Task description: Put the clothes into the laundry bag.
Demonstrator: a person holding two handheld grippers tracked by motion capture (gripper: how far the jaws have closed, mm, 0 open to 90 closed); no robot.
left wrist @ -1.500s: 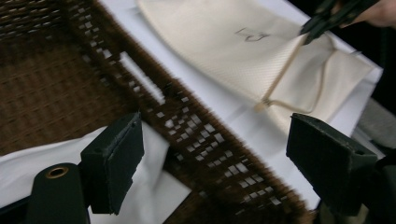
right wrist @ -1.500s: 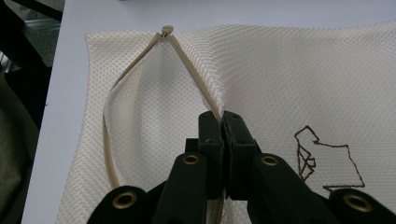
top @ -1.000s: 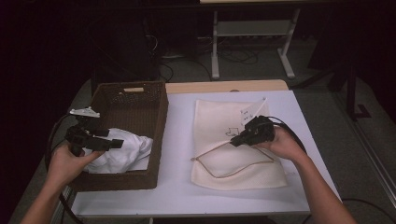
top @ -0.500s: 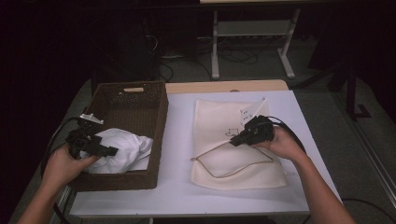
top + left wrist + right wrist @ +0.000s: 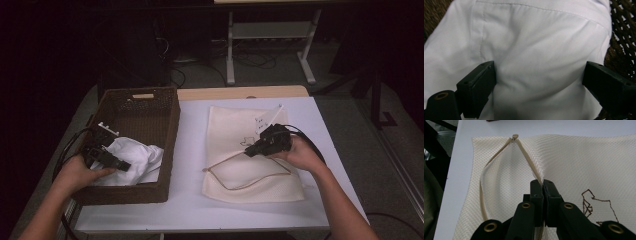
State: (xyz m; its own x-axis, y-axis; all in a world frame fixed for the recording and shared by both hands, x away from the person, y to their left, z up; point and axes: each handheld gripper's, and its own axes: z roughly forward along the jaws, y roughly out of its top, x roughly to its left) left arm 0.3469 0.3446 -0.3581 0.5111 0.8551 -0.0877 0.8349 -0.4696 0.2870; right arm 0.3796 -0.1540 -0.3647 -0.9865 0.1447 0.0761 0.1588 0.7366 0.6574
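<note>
High view: at a white desk [image 5: 190, 150], a person works two tongs. The left tongs [image 5: 111, 161], jaws spread wide, press onto a white garment [image 5: 132, 156] lying in the near end of a wicker basket [image 5: 170, 125] at the left. The right tongs [image 5: 251, 151] are clenched on the zipper edge [image 5: 530, 166] of a mesh bag [image 5: 235, 125] lying flat at the right, lifting its mouth open. Likely step: loading the garment into the bag. Next, the left tongs must close on the cloth.
</note>
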